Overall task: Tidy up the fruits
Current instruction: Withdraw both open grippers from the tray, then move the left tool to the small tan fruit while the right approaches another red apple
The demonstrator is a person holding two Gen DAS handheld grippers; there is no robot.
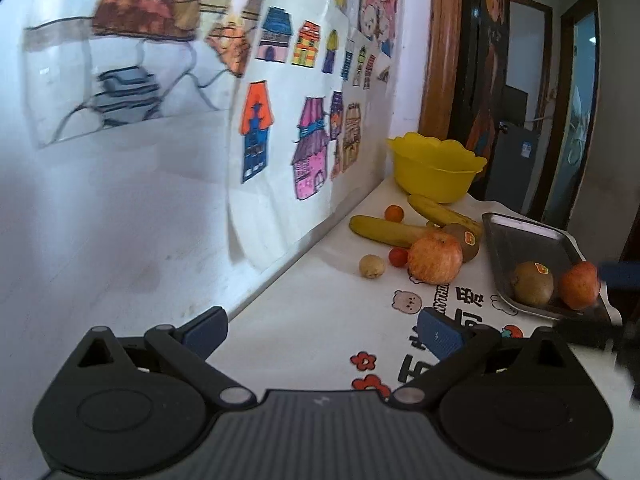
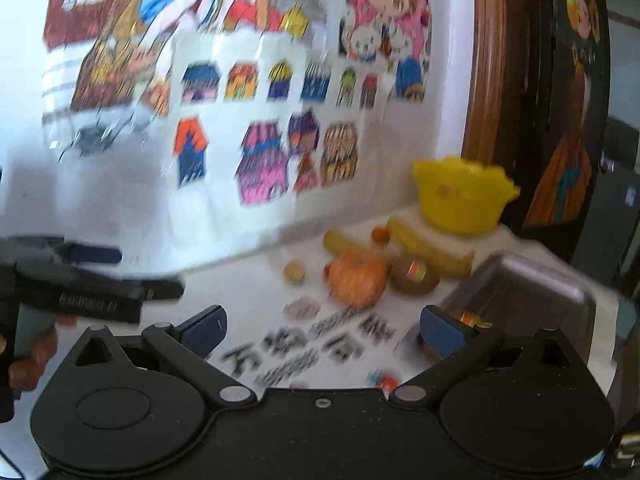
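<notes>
Fruits: loose apple [image 1: 435,256], kiwi [image 1: 466,240], two bananas [image 1: 386,231], small orange [image 1: 394,213] and cherry tomato [image 1: 398,257] lie on worktop [image 1: 320,300] ahead of left hand-held gripper [image 1: 324,330]. Second kiwi [image 1: 533,283] and second apple [image 1: 579,285] sit in metal tray [image 1: 520,236], ahead-right. Yellow bowl [image 1: 438,166] stands beyond bananas. Left hand-held gripper spread, holding nothing. Right hand-held gripper [image 2: 324,330] also spread, empty; tray [image 2: 520,284] just ahead of its right finger. Right view blurred; tray contents there unclear, possibly fruit.
</notes>
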